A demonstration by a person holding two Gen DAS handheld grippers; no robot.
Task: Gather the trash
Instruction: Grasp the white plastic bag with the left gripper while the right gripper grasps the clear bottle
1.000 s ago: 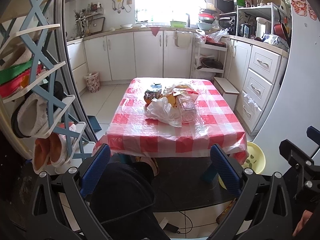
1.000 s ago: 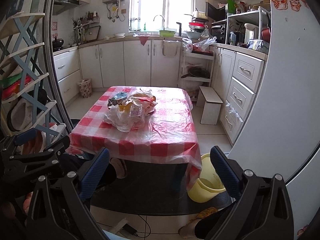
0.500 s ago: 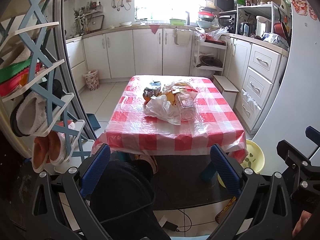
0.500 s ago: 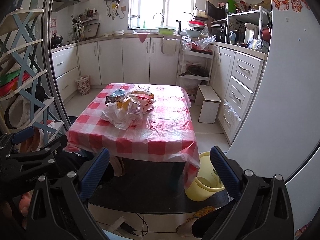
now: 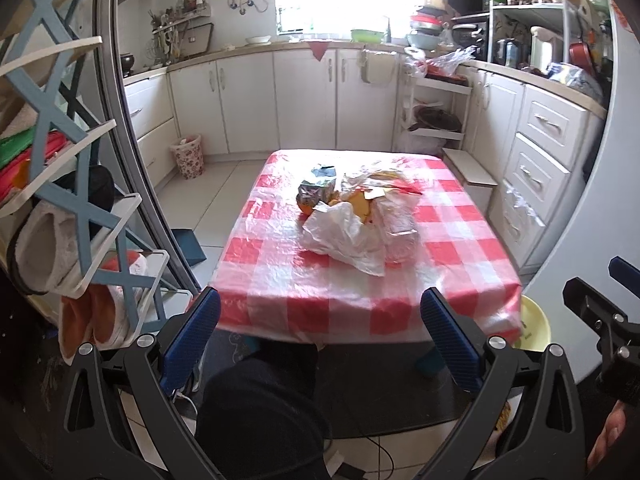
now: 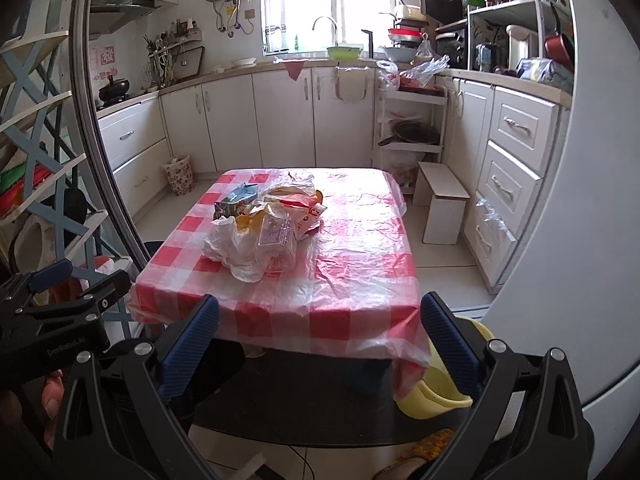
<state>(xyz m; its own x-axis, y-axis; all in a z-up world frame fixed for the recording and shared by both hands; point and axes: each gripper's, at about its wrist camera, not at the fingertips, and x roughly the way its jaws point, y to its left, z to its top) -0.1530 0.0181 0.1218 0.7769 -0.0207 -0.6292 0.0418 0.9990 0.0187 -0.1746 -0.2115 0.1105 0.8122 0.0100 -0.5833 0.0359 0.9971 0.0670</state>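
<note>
A heap of trash [image 5: 352, 212] lies in the middle of a low table with a red-and-white checked cloth [image 5: 280, 280]: a crumpled white plastic bag [image 5: 344, 236], a clear wrapper, yellow and orange packets and a silvery foil pack [image 5: 314, 190]. The heap also shows in the right wrist view [image 6: 264, 228]. My left gripper [image 5: 320, 340] is open and empty, short of the table's near edge. My right gripper [image 6: 320, 340] is open and empty, also short of the near edge. A patterned waste basket [image 5: 187, 156] stands on the floor by the far left cabinets.
A yellow plastic tub [image 6: 440, 392] sits on the floor at the table's near right corner. A shoe rack [image 5: 72, 184] stands close on the left. A white step stool [image 6: 442, 208] and drawers [image 6: 516, 184] are to the right. A dark mat [image 6: 300, 400] lies under the table.
Both grippers have moved a little closer to the table. Both stay open and empty. The trash heap has not moved.
</note>
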